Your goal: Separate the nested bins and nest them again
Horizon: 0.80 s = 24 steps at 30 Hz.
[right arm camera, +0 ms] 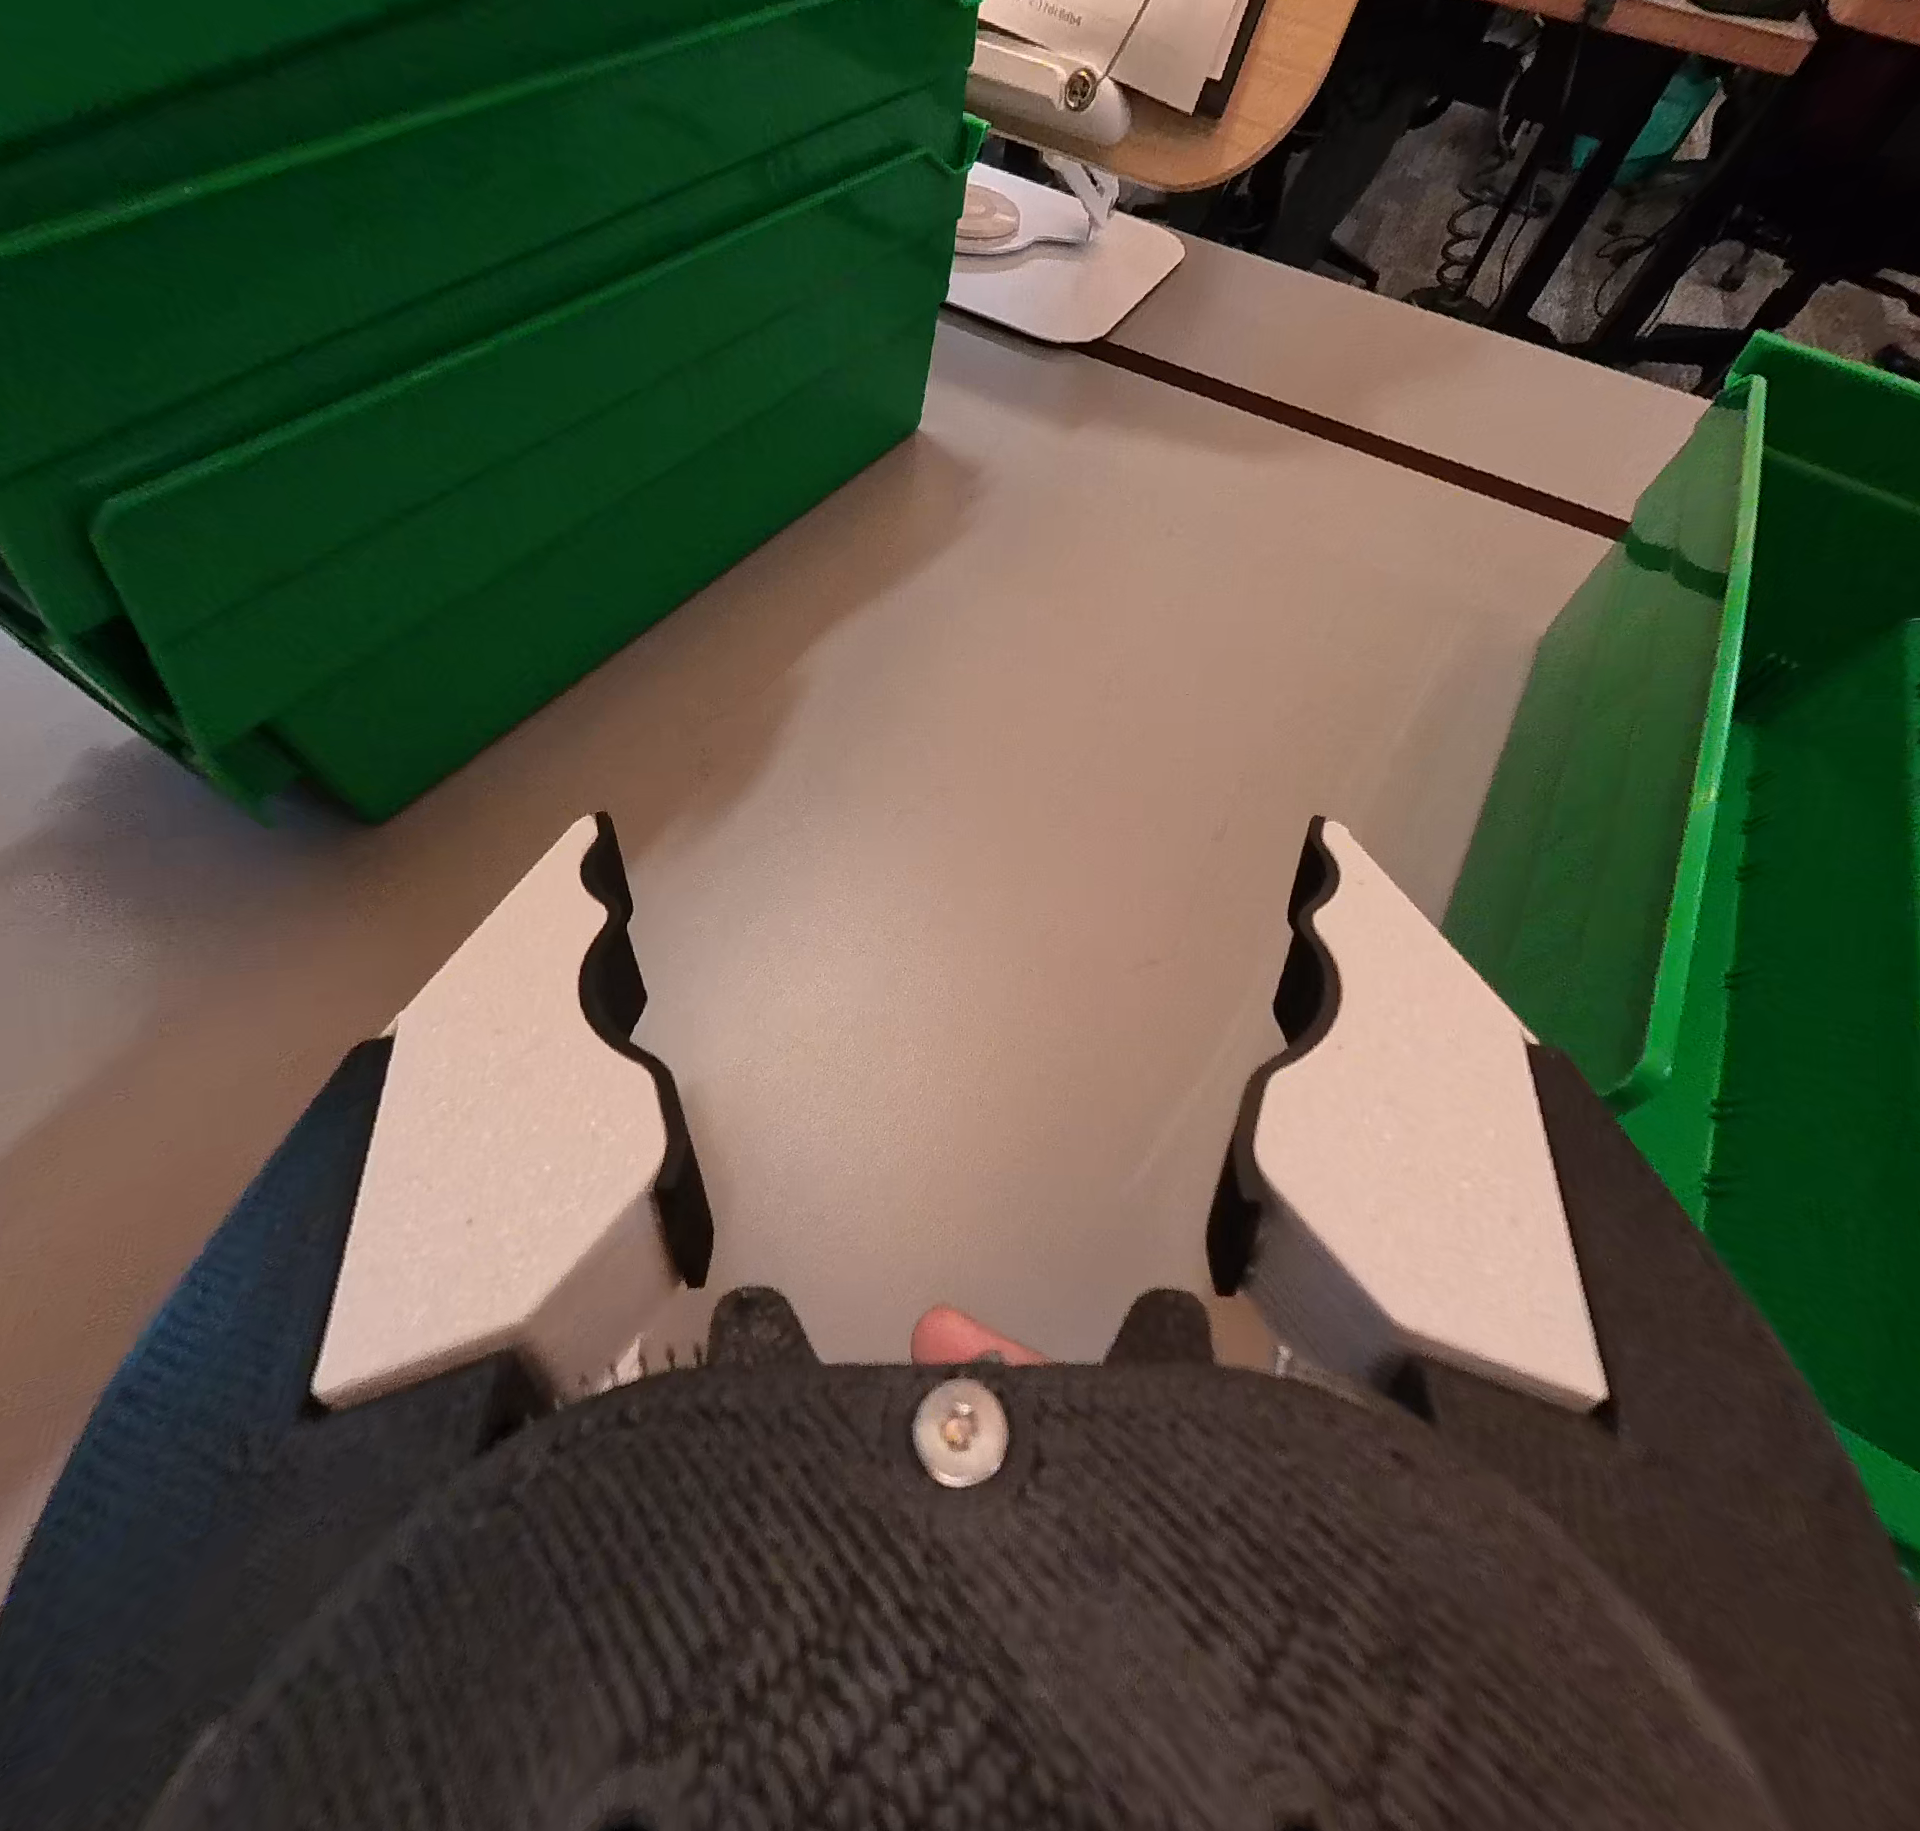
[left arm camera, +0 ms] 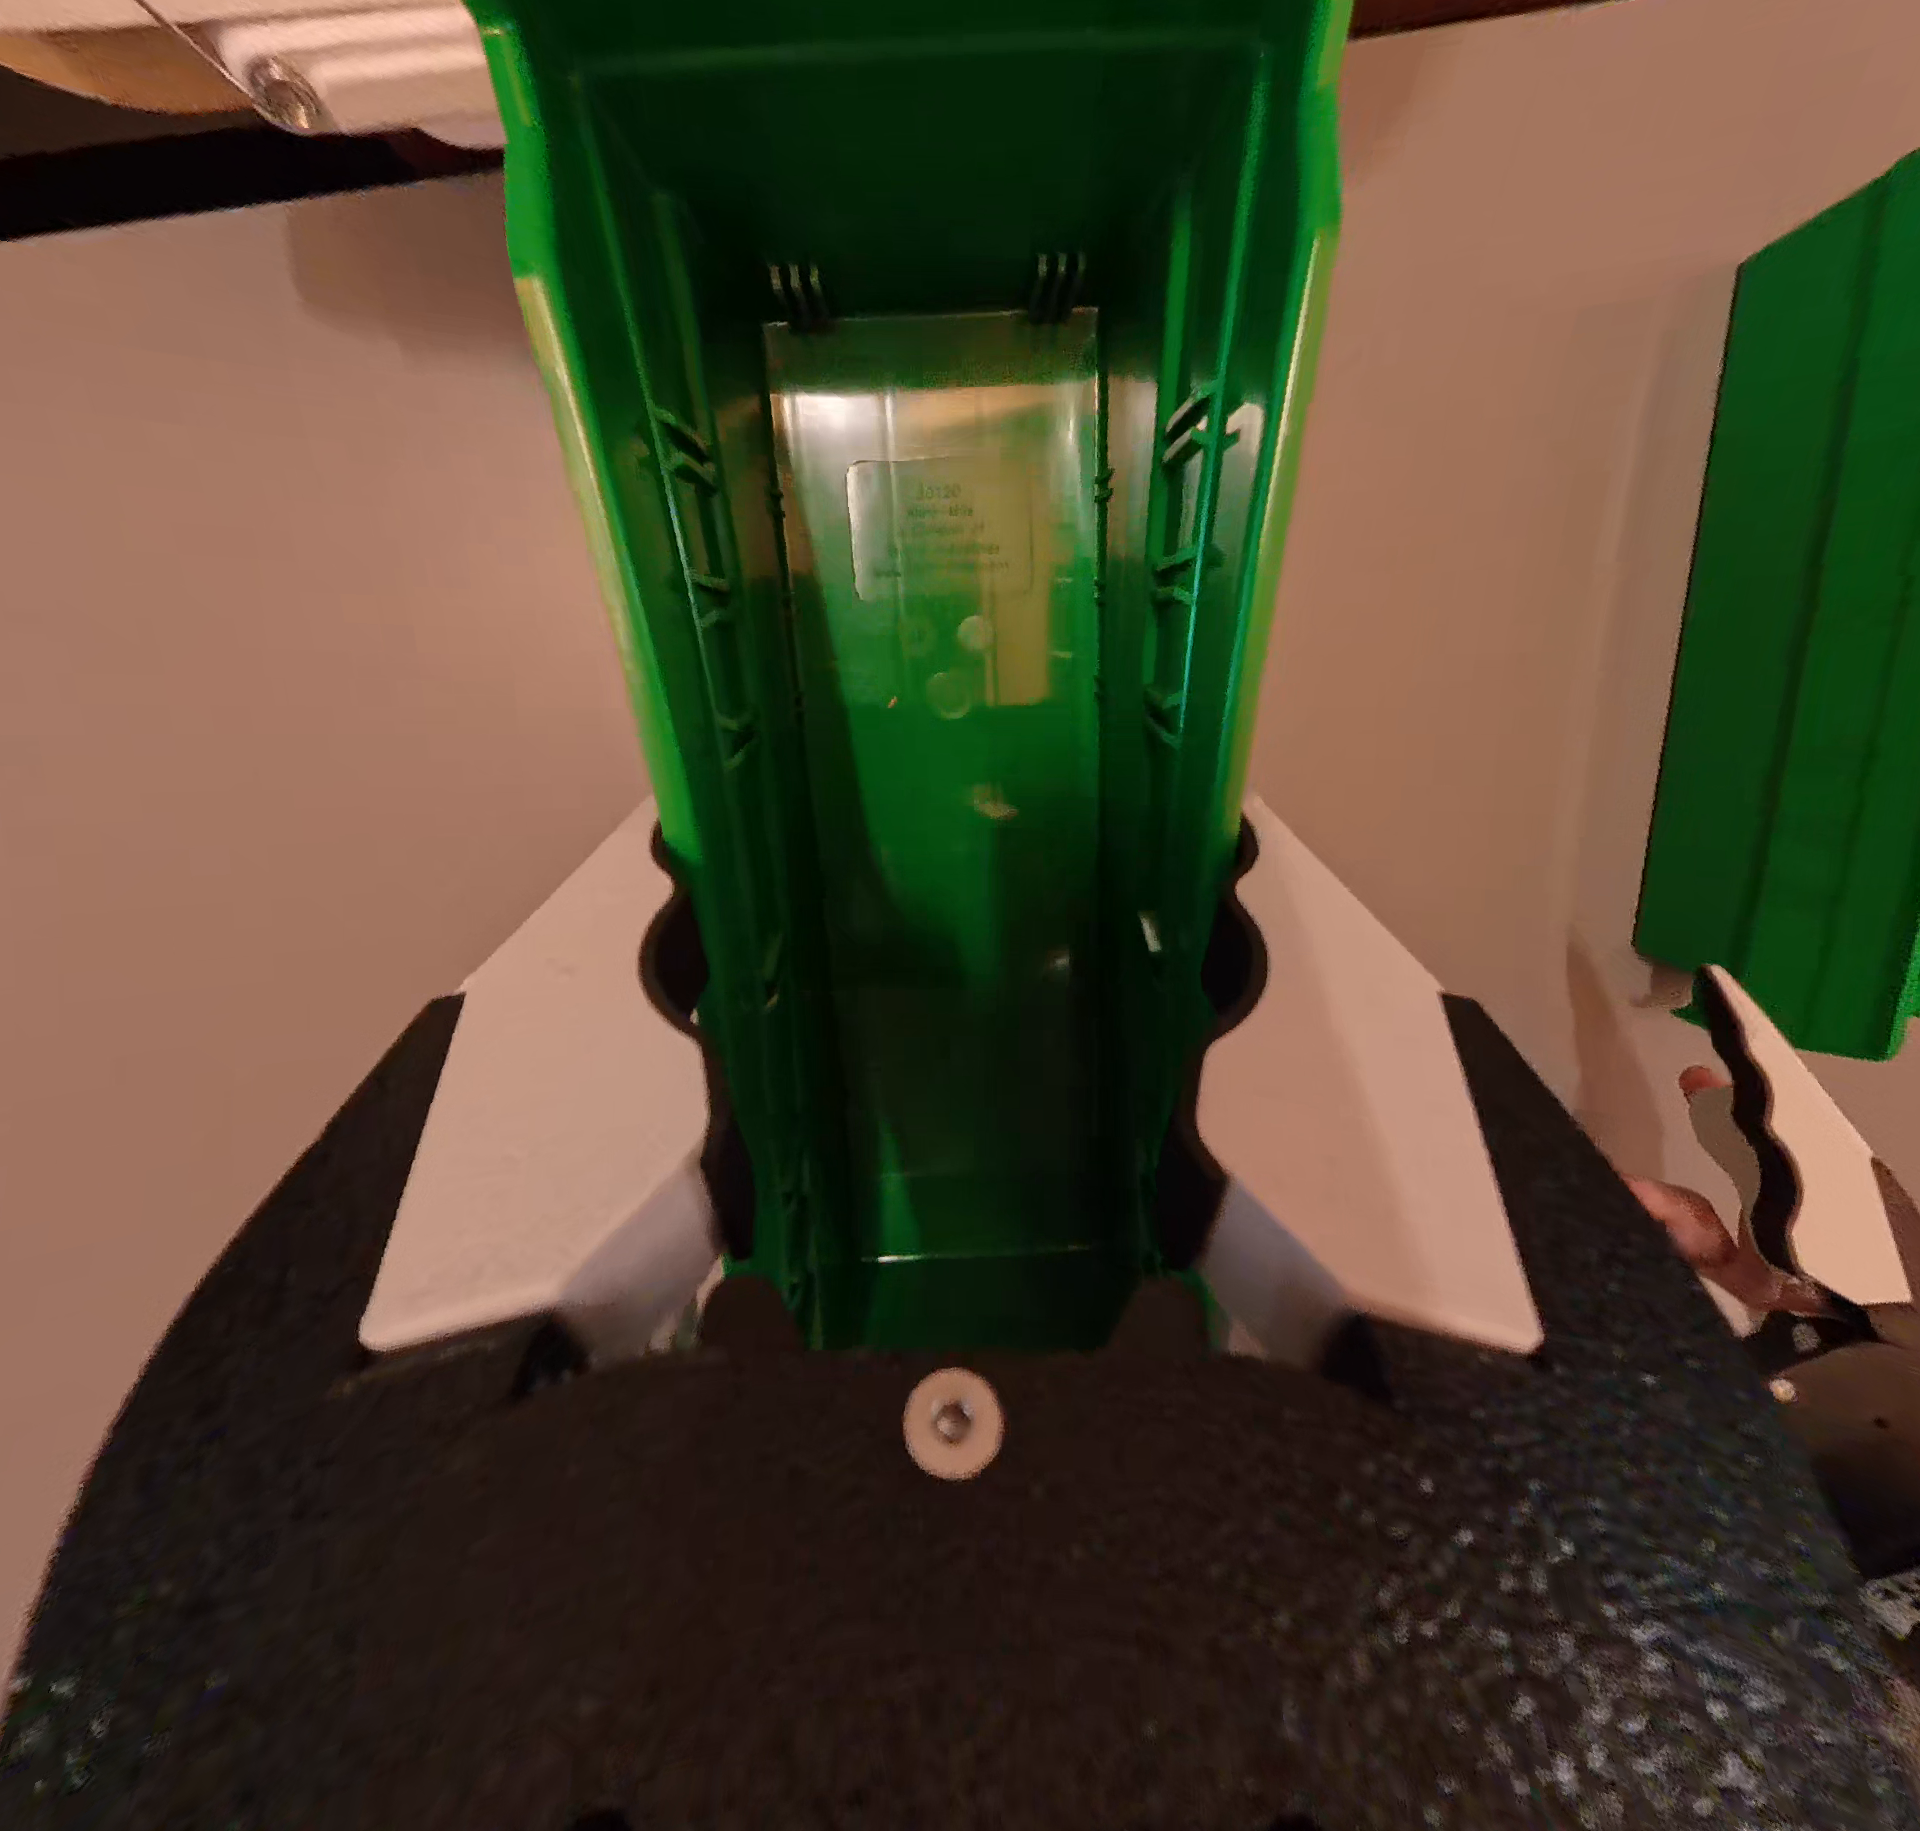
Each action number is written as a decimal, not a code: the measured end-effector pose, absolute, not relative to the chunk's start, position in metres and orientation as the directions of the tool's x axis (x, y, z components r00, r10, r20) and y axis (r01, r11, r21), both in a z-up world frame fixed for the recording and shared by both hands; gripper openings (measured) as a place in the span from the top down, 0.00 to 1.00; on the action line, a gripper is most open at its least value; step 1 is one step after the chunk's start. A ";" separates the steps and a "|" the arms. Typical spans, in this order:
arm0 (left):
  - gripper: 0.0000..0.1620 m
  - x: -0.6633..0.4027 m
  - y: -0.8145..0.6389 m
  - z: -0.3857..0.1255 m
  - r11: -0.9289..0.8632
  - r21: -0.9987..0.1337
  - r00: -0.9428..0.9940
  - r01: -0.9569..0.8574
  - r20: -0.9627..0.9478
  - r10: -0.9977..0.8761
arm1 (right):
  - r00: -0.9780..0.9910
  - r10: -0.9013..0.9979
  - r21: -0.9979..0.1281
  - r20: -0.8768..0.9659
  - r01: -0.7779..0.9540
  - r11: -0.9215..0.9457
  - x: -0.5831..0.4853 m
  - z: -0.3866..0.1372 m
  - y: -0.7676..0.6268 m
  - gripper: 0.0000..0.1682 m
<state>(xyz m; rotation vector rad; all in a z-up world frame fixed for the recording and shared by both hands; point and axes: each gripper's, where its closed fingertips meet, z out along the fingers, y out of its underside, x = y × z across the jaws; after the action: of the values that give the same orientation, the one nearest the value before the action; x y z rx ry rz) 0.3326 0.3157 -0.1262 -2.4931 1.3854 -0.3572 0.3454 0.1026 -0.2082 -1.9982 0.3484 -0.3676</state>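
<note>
My left gripper (left arm camera: pixel 951 825) is shut across the two long side walls of a green bin (left arm camera: pixel 935 586), and I look down into its inside. Lighter outer walls beside it suggest more bins nested around it. In the right wrist view a tilted stack of several nested green bins (right arm camera: pixel 468 327) rests on the grey table (right arm camera: pixel 935 638) at the upper left. A single green bin (right arm camera: pixel 1714 794) stands at the right, also in the left wrist view (left arm camera: pixel 1797 586). My right gripper (right arm camera: pixel 958 831) is open and empty over bare table between them. It also shows in the left wrist view (left arm camera: pixel 1797 1137).
A white stand holding papers with a cord (right arm camera: pixel 1091 46) is at the table's far edge. A dark seam (right arm camera: pixel 1351 431) crosses the table behind the bins. Desks, cables and chair legs (right arm camera: pixel 1610 171) lie beyond the table. A hand (left arm camera: pixel 1683 1220) holds the right gripper.
</note>
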 end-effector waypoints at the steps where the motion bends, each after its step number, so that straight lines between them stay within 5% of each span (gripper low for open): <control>1: 0.40 0.334 0.317 -0.124 -0.503 -0.358 0.512 -0.787 0.078 -0.856 | 0.911 -0.399 -0.899 0.106 -0.084 -0.429 0.346 -0.208 0.102 0.26; 14: 0.32 0.334 0.316 -0.141 -0.463 -0.431 0.497 -0.774 0.039 -0.867 | 0.912 -0.393 -0.894 0.113 -0.080 -0.442 0.344 -0.212 0.104 0.26; 24: 0.30 0.328 0.313 -0.153 -0.508 -0.300 0.523 -0.807 0.036 -0.851 | 0.912 -0.394 -0.884 0.111 -0.091 -0.459 0.347 -0.219 0.103 0.26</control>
<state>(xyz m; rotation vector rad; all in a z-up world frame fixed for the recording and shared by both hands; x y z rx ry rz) 0.3281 0.3129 -0.1527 -2.5185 1.3994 -0.2609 0.3467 0.1031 -0.2195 -2.0327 0.3485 -0.3669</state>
